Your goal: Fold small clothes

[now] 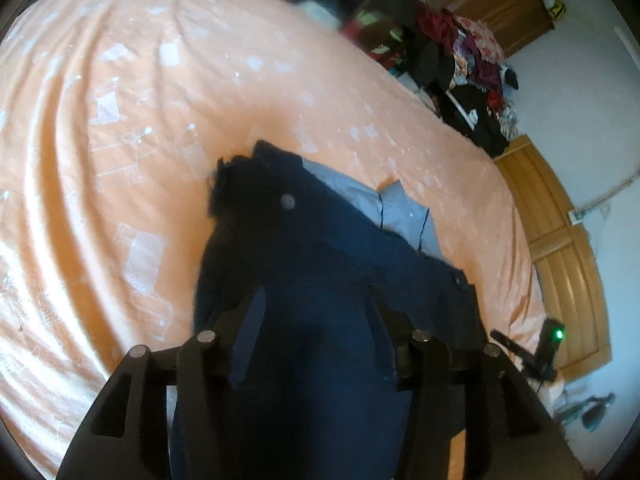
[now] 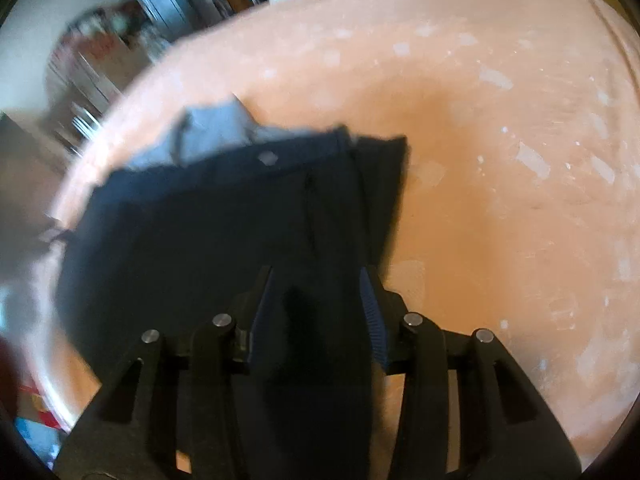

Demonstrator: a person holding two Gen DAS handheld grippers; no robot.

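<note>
Both pairs of jaws are seen standing apart, with dark navy cloth lying in the gap between the fingers of each; whether that cloth is pinched or merely draped through cannot be told in either view. On the left gripper [image 1: 316, 320], blue ribbed pads are seen on the inner faces of the fingers [image 1: 250, 344], and the navy trousers [image 1: 320, 264] fill the space between them and run down toward the camera. On the right gripper [image 2: 320, 304], the same ribbed pads [image 2: 374, 316] are visible, and the trousers [image 2: 224, 224] are spread from the gap outward to the left.

The trousers are laid on a bed covered by a peach sheet [image 1: 120, 120] printed with pale squares. A grey lining [image 1: 360, 196] is exposed at the far, waistband end of the garment, where a round metal button [image 1: 287, 200] is also seen. In the right wrist view the button [image 2: 267, 157] and the lining [image 2: 212, 136] are shown at the far edge too, though that picture is blurred.

A heap of mixed clothes [image 1: 460, 60] is piled at the far side of the bed. A wooden bed frame [image 1: 568, 264] is visible along the right edge, and part of the other gripper, with a green light [image 1: 558, 334], is seen just beside it.
</note>
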